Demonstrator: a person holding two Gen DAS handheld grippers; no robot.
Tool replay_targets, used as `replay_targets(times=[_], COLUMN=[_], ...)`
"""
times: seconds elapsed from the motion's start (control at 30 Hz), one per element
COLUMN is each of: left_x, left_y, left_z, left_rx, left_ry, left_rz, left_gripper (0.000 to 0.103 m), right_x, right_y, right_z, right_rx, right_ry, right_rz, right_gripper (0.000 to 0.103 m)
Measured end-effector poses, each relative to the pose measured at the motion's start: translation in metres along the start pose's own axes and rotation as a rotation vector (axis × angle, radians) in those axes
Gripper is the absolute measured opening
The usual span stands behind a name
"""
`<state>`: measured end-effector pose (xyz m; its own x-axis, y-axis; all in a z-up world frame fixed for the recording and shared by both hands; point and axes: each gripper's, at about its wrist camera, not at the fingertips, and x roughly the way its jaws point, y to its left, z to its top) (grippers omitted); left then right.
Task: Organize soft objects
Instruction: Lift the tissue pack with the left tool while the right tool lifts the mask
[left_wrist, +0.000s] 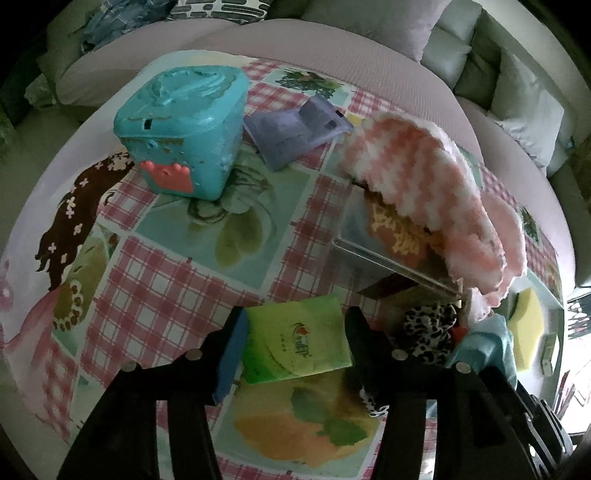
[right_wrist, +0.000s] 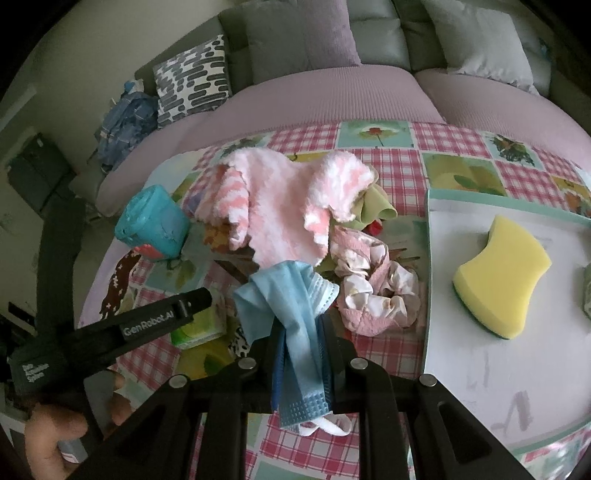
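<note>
A pale blue face mask (right_wrist: 291, 317) hung crumpled between my right gripper's (right_wrist: 301, 332) pinched fingers. The green tissue pack (left_wrist: 297, 338) lay flat on the tablecloth between my left gripper's (left_wrist: 295, 332) parted fingers. The fluffy pink-and-white cloth (right_wrist: 280, 206) draped over a clear box.

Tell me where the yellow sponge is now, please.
The yellow sponge lies on the white tray, at the right of the right wrist view, to the right of the pink floral scrunchie.
</note>
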<state>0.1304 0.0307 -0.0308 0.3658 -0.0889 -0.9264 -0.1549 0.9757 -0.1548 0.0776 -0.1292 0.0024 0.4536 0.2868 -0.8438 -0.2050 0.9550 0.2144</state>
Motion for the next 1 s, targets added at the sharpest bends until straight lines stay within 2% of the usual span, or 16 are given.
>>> replay_targets(times=[0.07, 0.13, 0.67, 0.9, 1.0], left_x=[-0.002, -0.001, 0.029, 0.03, 0.017], left_y=[0.002, 0.004, -0.008, -0.006, 0.002], left_z=[0.0, 0.001, -0.002, -0.002, 0.0], left_rx=[-0.005, -0.015, 0.024, 0.024, 0.009], left_ry=[-0.002, 0.006, 0.071, 0.064, 0.036], left_rz=[0.012, 0.009, 0.03, 0.025, 0.002], left_gripper=[0.058, 0.066, 0.067, 0.066, 0.066], right_x=[0.001, 0.002, 0.004, 0.005, 0.004], right_y=[0.0, -0.001, -0.001, 0.0, -0.001], right_z=[0.0, 0.0, -0.001, -0.001, 0.0], right_rx=[0.001, 0.001, -0.004, -0.005, -0.005], right_ry=[0.006, 0.007, 0.016, 0.017, 0.014], right_rz=[0.0, -0.001, -0.002, -0.003, -0.002], right_gripper=[0.018, 0.018, 0.018, 0.018, 0.018])
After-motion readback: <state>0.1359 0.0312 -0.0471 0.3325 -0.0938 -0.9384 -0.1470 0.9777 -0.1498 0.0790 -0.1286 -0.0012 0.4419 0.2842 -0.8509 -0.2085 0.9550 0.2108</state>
